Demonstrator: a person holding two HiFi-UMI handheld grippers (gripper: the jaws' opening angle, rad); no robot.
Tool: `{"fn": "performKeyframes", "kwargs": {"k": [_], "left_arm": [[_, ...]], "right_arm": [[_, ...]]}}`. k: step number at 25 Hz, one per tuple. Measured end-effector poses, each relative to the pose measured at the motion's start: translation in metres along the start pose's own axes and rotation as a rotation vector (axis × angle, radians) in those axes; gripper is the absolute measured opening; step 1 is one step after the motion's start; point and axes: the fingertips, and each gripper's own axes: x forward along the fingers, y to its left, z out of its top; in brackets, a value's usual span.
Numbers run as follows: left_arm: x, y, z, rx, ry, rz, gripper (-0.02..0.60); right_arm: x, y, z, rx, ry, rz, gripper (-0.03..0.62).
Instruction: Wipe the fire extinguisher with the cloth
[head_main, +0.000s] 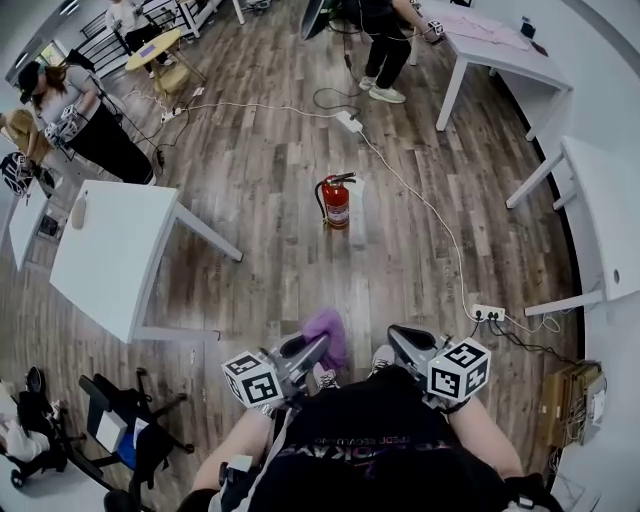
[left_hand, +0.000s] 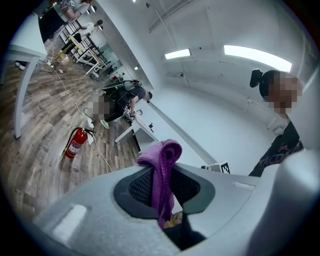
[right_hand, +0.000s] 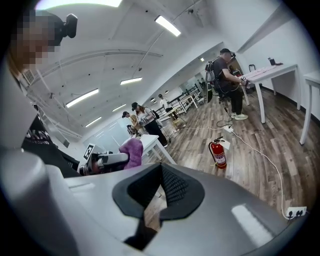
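A red fire extinguisher (head_main: 337, 201) stands upright on the wooden floor, well ahead of both grippers. My left gripper (head_main: 312, 354) is shut on a purple cloth (head_main: 327, 333), which sticks out past its tips. In the left gripper view the cloth (left_hand: 162, 165) hangs pinched between the jaws of that gripper (left_hand: 161, 175), and the extinguisher (left_hand: 75, 143) shows far off at the left. My right gripper (head_main: 402, 340) is shut with nothing in it. The right gripper view looks over its jaws (right_hand: 161, 170) to the extinguisher (right_hand: 218, 153) and, at the left, the cloth (right_hand: 132, 151).
A white table (head_main: 110, 255) stands to the left and two more (head_main: 600, 215) along the right wall. A white cable (head_main: 420, 195) runs across the floor past the extinguisher to a power strip (head_main: 488, 313). People stand at the far left and far end. A black chair (head_main: 125, 420) is at lower left.
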Motion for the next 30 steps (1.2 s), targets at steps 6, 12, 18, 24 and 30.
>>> {"fn": "performKeyframes", "kwargs": {"k": [6,12,18,24,30], "left_arm": [[0.054,-0.014,0.011,0.015,-0.022,0.035,0.063],[0.080,-0.002,0.027,0.008,-0.039,0.072,0.063],[0.109,0.039,0.060,-0.022,-0.027,0.064,0.063],[0.126,0.108,0.128,-0.042,-0.004,0.028,0.063],[0.142,0.165,0.202,-0.017,0.038,-0.008,0.063]], "right_arm": [[-0.016,-0.049,0.040,-0.033,-0.008,0.056,0.005],[-0.011,-0.081,0.061,-0.035,0.006,0.074,0.006],[0.019,-0.116,0.089,0.000,0.009,0.047,0.008],[0.082,-0.146,0.140,0.012,-0.008,-0.031,0.006],[0.146,-0.165,0.202,-0.004,-0.044,-0.059,0.006]]}}
